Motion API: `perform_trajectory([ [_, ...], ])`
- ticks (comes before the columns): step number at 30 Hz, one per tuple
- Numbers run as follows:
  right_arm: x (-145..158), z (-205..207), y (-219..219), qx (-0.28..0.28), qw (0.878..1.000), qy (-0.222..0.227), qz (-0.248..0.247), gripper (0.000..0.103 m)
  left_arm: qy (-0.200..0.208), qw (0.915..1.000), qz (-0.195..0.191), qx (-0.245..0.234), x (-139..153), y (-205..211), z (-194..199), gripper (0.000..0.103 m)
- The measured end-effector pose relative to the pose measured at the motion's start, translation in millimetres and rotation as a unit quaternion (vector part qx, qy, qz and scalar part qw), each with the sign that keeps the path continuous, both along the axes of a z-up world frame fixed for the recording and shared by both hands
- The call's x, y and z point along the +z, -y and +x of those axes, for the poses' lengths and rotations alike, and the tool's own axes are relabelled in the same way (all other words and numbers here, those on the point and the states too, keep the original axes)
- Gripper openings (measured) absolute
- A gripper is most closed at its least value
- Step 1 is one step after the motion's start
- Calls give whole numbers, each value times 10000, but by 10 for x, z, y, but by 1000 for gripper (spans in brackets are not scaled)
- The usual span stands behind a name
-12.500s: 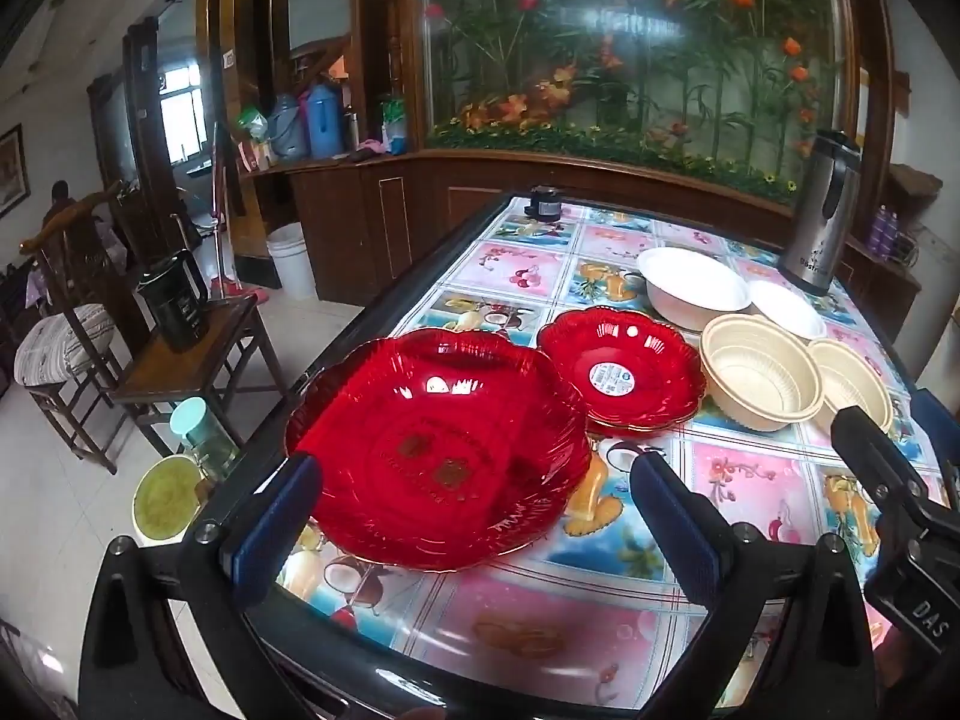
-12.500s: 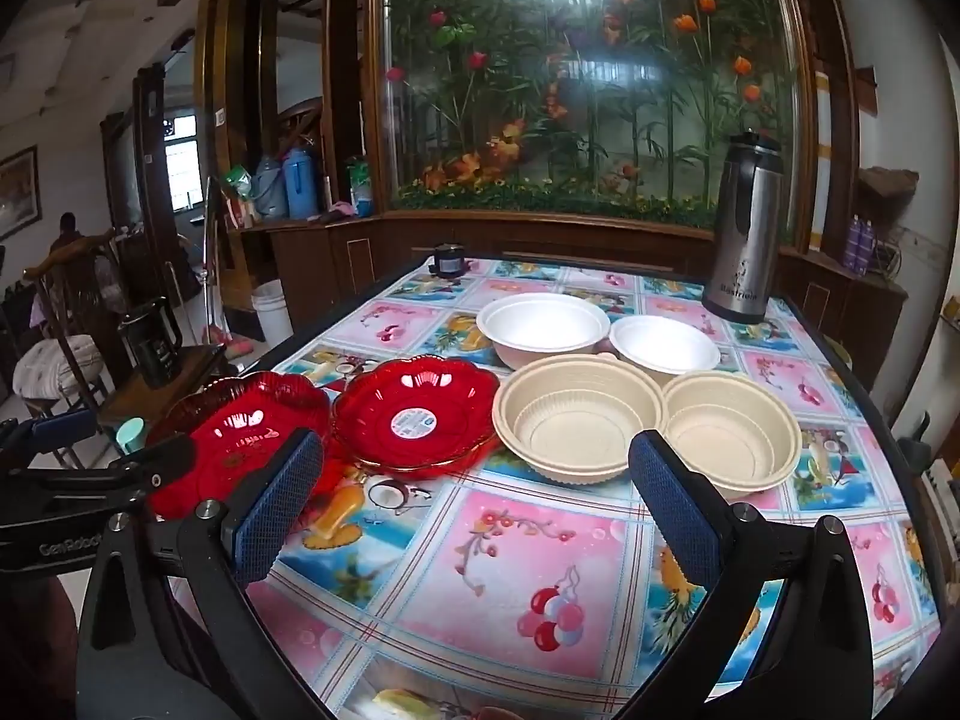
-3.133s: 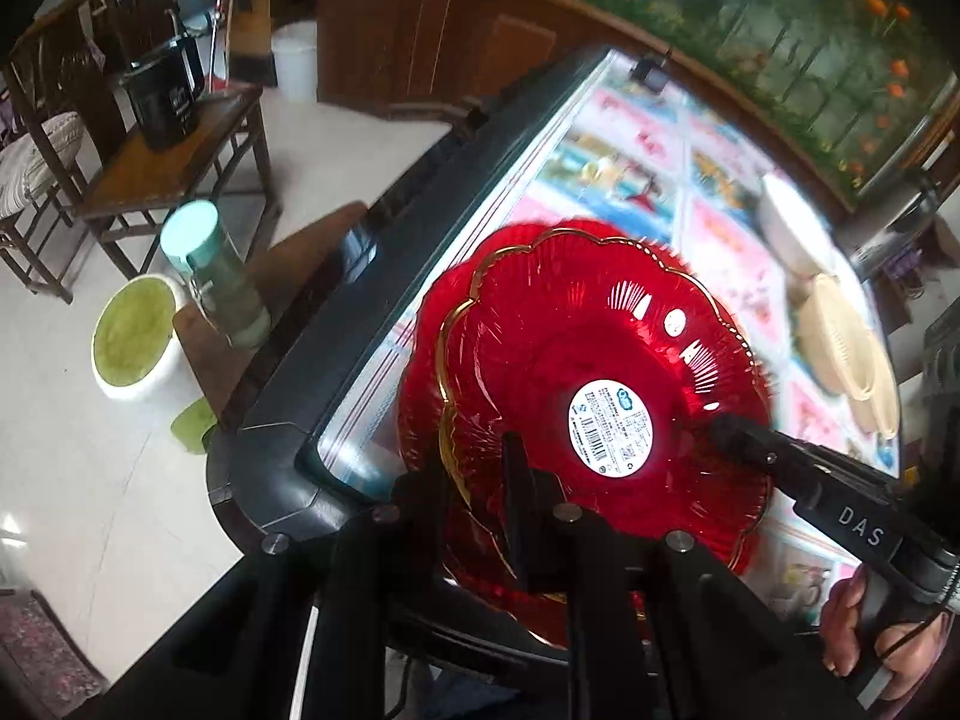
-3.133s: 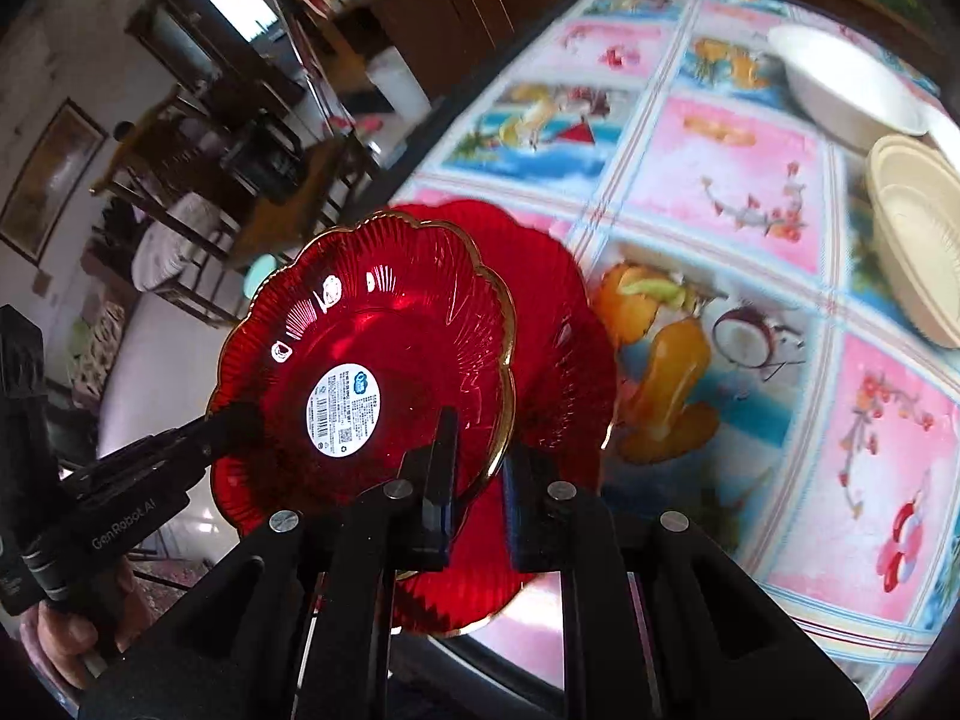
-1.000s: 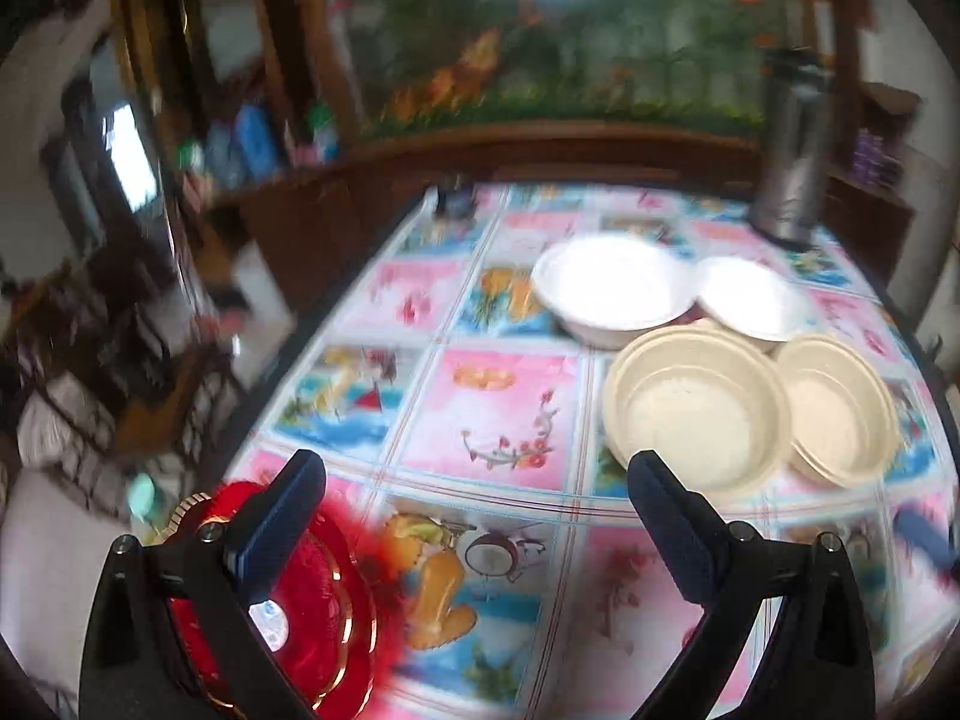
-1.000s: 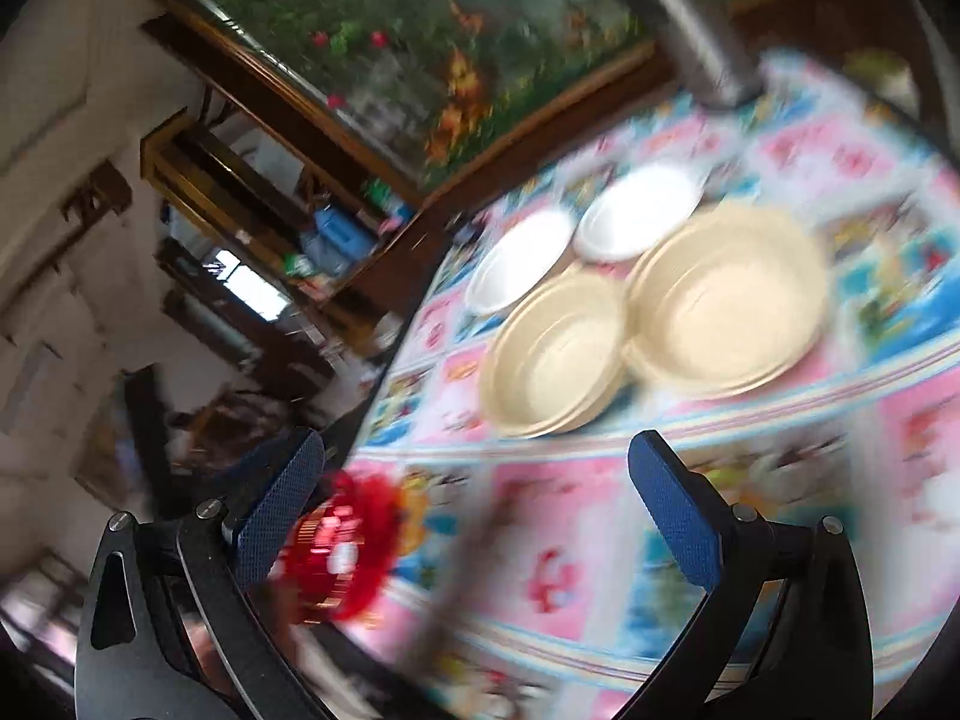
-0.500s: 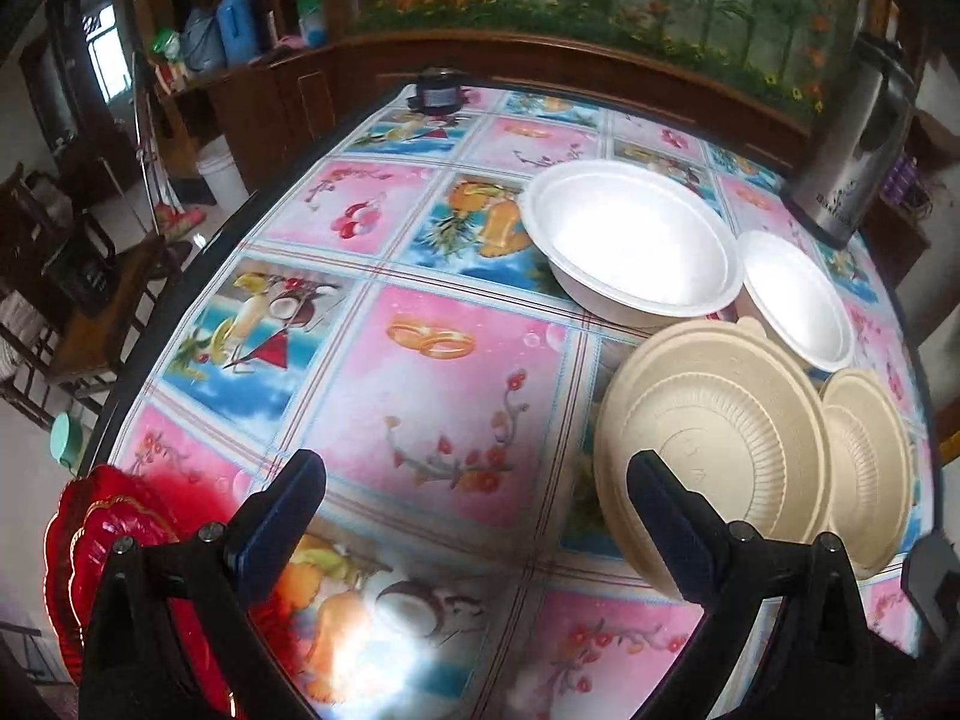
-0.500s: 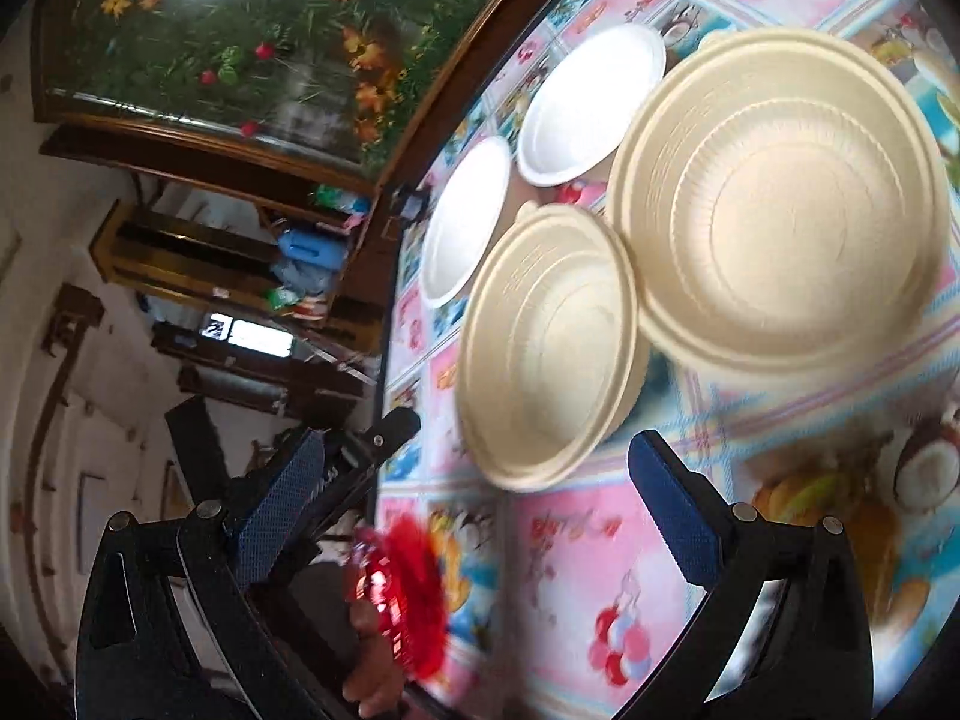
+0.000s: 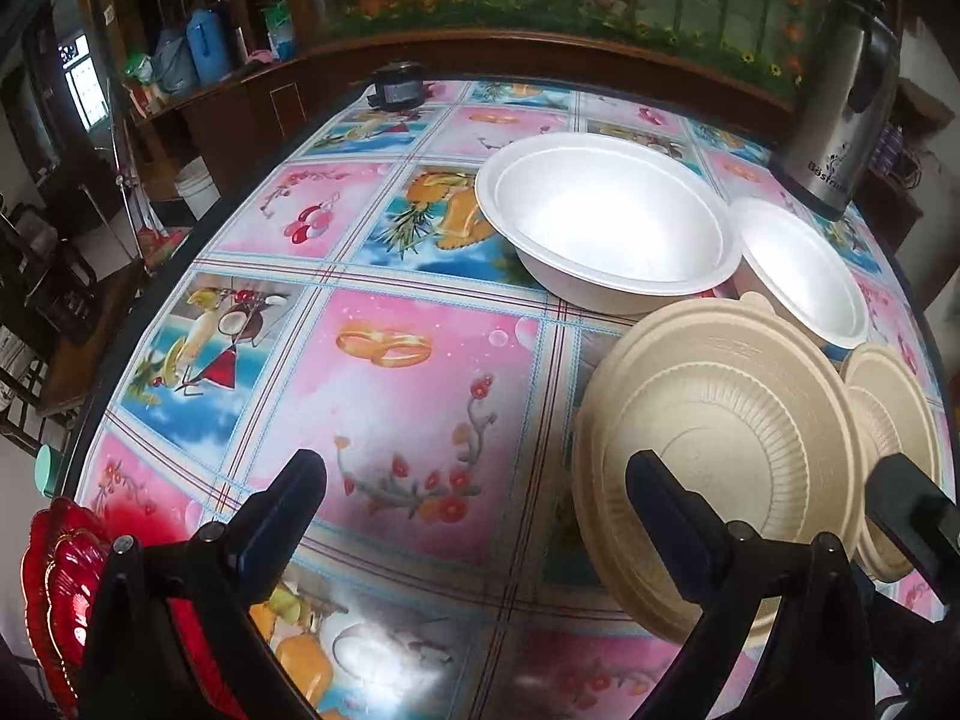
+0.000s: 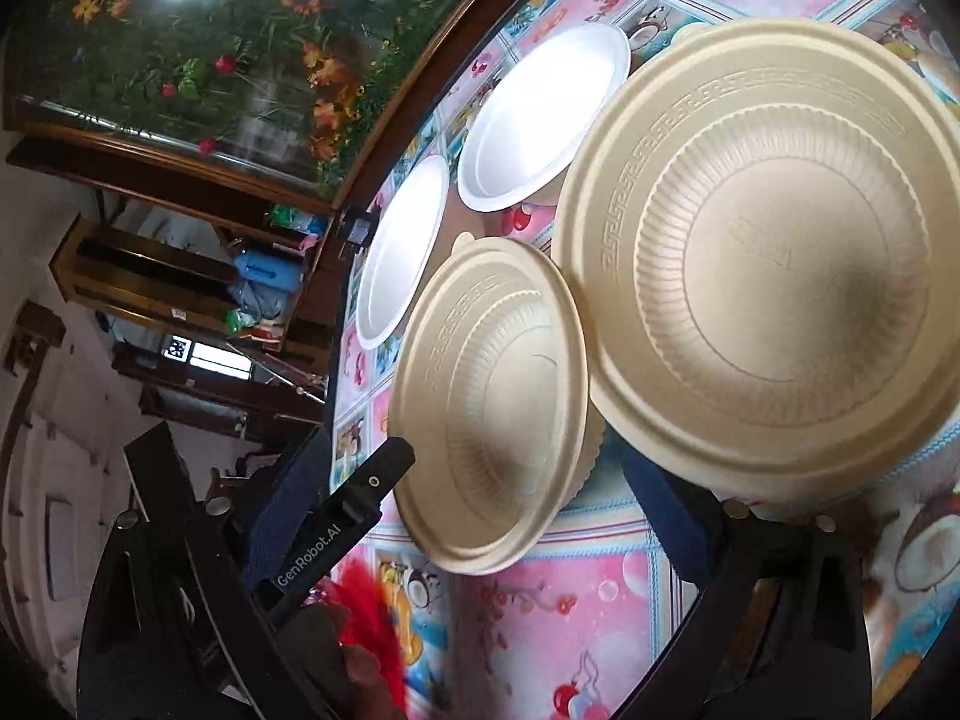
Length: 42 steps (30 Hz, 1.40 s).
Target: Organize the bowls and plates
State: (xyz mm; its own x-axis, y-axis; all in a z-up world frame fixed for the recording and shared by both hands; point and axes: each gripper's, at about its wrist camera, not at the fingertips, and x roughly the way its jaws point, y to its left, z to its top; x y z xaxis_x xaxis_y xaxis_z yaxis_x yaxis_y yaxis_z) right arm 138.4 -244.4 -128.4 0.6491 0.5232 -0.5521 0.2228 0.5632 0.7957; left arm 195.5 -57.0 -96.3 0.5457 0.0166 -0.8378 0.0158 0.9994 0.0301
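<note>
— Nesting the tan bowls looks like the next step to me. Which gripper is nearer?

— I'd say the right gripper (image 10: 480,504). Its jaws are spread wide and hold nothing. In its own view the smaller tan bowl (image 10: 780,258) fills the frame at 1 o'clock, with the near rim just above the right finger.

— And the left gripper (image 9: 474,498)?

— Also released and empty. The larger tan bowl (image 9: 714,438) sits at 2 o'clock from it, its rim crossing behind the right finger. The two bowls stand rim to rim on the counter (image 9: 390,360).

— Any long axis to line up with?

— No, they're round, so any spot on the rim should do.

— What about the rest?

— The white bowls (image 9: 612,228) sit beyond at 12 to 1 o'clock. The red plates (image 9: 54,588) are stacked at the edge at 8 o'clock.
</note>
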Motion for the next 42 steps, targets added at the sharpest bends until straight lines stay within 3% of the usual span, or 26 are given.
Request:
perform_trajectory([
  [2,-61,30,7,-22,9999,-78,61,94,11,10000,28,-47,-24,15,7,94],
  [3,-94,52,7,-36,9998,-138,120,87,-6,10000,20,-66,-38,17,14,93],
  [6,-186,101,11,-86,9993,-332,158,75,-102,9998,-118,-155,-88,17,30,79],
  [9,-229,129,24,-138,9990,-414,139,54,-168,9993,-246,-204,-132,13,36,64],
  [12,-247,146,38,-190,9989,-429,45,45,-185,9984,-474,-250,-153,-3,26,48],
  [15,-250,163,22,-157,9990,-429,-31,41,-144,9977,-587,-297,-158,-10,9,40],
  [22,-230,163,-52,-30,9989,-395,-265,36,-41,9979,-430,-479,-144,62,-44,20],
  [26,-210,175,-64,-39,9985,-405,-363,36,-2,9978,-372,-541,-134,79,-65,16],
  [28,-203,193,-89,9,9980,-456,-437,29,39,9978,-350,-561,-134,84,-79,16],
  [33,-257,173,-53,-51,9985,-523,-177,29,56,9973,-466,-567,-146,33,-79,15],
  [42,-244,146,-102,-25,9982,-512,-315,26,64,9972,-479,-578,-143,12,-116,15],
])
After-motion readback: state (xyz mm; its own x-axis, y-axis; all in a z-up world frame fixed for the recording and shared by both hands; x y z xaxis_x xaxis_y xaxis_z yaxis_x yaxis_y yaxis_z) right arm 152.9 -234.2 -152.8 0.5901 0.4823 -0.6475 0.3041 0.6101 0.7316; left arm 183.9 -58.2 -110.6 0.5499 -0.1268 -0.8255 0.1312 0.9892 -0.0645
